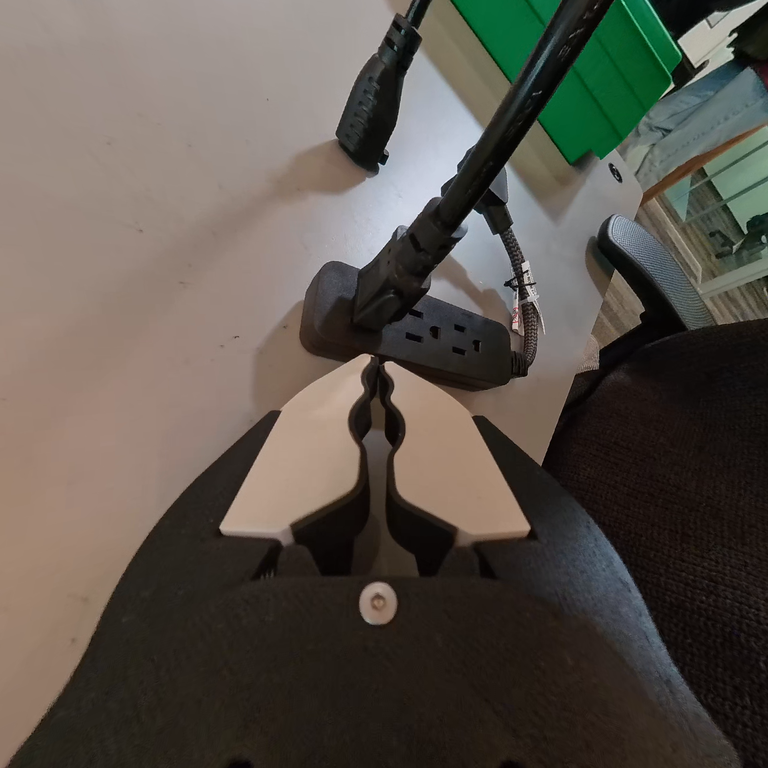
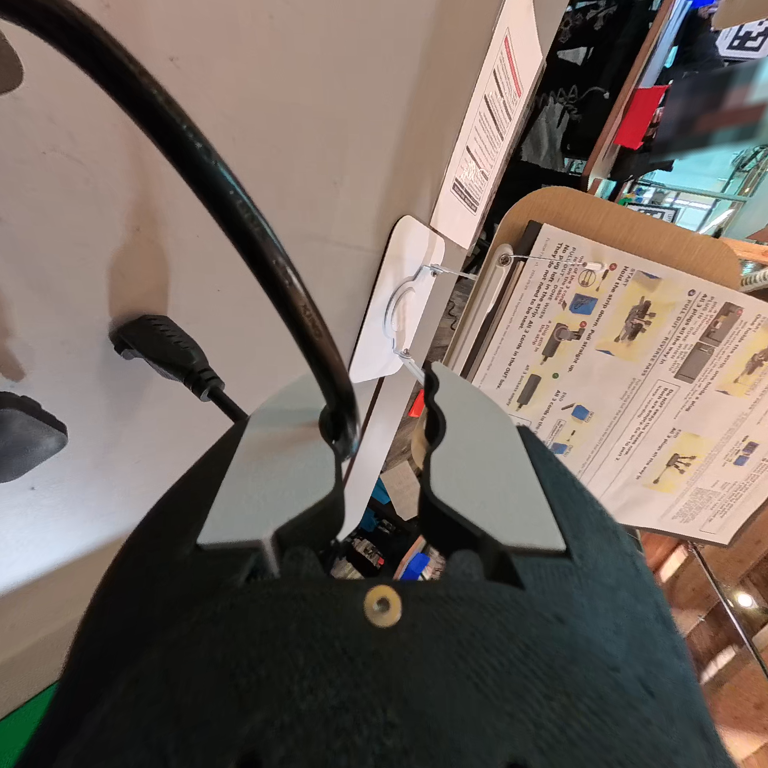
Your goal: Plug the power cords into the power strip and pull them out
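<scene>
Left tool (image 1: 376, 368), clenched empty, hovers at the black three-socket power strip (image 1: 453, 338); right tool (image 2: 386, 399), spread open, cradles the thick black cord (image 2: 232, 187). Brace the strip, then pull the plug (image 1: 390, 286) straight.

Power strip (image 1: 409, 338): left socket taken by a plug (image 1: 395, 286); its cord (image 1: 523, 120) slants to the upper right of the frame, crossing the approach from above. Two right sockets uncovered. Loose plug (image 1: 370, 114) lies upper centre. Green bin (image 1: 582, 79) blocks the upper right. Bare surface (image 1: 145, 228) at left.
</scene>
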`<control>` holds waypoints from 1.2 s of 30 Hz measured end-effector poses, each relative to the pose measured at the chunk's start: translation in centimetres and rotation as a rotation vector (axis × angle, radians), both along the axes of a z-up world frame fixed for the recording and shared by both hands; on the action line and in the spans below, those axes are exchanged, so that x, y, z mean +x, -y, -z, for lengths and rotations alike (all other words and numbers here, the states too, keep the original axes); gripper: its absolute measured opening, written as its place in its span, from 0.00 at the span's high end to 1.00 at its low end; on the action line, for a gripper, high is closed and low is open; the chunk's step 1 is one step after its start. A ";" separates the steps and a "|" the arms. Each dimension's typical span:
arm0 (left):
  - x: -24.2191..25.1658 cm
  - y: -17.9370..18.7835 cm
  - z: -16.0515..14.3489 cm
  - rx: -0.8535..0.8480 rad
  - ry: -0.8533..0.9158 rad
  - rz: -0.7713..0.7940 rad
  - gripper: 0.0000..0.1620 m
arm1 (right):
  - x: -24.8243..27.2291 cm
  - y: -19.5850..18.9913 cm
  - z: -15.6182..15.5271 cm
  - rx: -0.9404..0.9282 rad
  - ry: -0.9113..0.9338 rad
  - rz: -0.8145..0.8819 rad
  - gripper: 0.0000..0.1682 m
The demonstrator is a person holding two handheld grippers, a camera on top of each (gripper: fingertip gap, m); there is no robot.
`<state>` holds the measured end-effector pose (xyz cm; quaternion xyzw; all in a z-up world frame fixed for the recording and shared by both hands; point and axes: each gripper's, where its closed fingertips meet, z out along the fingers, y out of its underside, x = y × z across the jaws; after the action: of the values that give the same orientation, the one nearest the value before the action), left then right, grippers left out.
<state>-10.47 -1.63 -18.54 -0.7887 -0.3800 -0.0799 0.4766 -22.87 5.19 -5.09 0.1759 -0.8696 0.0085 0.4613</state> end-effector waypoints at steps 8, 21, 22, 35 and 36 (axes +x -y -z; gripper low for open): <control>-0.2 0.2 -0.2 0.027 0.011 -0.014 1.00 | 0.9 -1.8 0.0 -0.043 0.153 0.084 0.64; -0.4 0.0 -0.7 0.045 -0.024 -0.012 0.94 | 0.3 -4.3 -2.1 -0.081 0.176 0.175 0.62; -0.4 0.0 -0.7 0.042 -0.026 -0.011 0.94 | 0.5 -4.0 -2.3 -0.089 0.174 0.165 0.63; -0.4 0.0 -0.7 0.039 -0.032 -0.012 0.94 | 4.3 0.4 -1.8 -0.098 0.212 0.020 0.68; -0.4 0.0 -0.7 0.039 -0.032 -0.012 0.94 | 4.3 0.5 -1.8 -0.097 0.211 0.018 0.67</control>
<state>-10.86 -1.59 -17.82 -0.7781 -0.3754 -0.0721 0.4985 -18.58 4.70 -3.34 0.1435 -0.9134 0.0647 0.3754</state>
